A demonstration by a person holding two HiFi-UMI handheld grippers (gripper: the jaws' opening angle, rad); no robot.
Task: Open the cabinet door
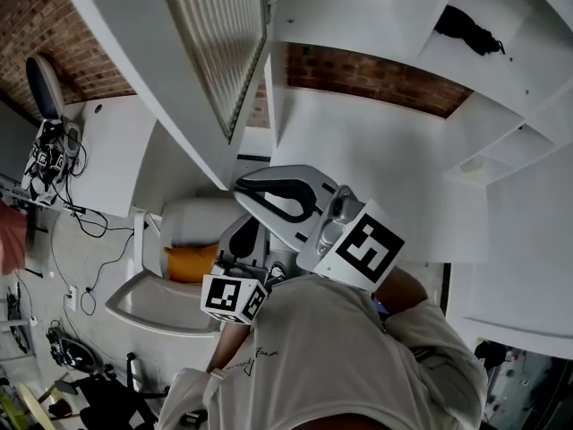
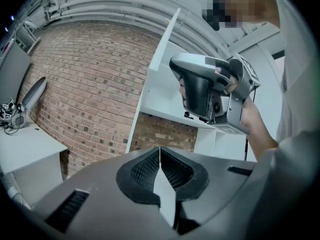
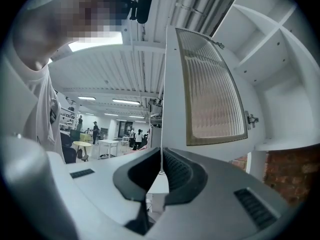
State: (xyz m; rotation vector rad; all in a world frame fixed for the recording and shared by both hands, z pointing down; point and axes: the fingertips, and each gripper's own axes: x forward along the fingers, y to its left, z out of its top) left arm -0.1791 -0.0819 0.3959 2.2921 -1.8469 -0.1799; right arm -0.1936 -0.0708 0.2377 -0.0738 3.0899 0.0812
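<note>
The white cabinet door (image 1: 210,52) with a ribbed glass panel (image 3: 212,89) stands swung out from the open cabinet (image 1: 376,141). My right gripper (image 3: 161,153) is shut, pads together with nothing between them, and its tips sit right at the door's free edge. Whether they touch it I cannot tell. In the head view the right gripper (image 1: 242,184) points at the door's lower corner. My left gripper (image 2: 160,153) is shut and empty; it hangs lower, beside the person's chest (image 1: 243,231), and looks toward the right gripper (image 2: 210,91) in the hand.
White shelves (image 1: 501,70) fill the cabinet, with a black item (image 1: 467,27) high up. A brick wall (image 2: 90,84) runs behind. To the left stand a white desk (image 1: 112,155) with cables and a white seat with an orange cushion (image 1: 190,262).
</note>
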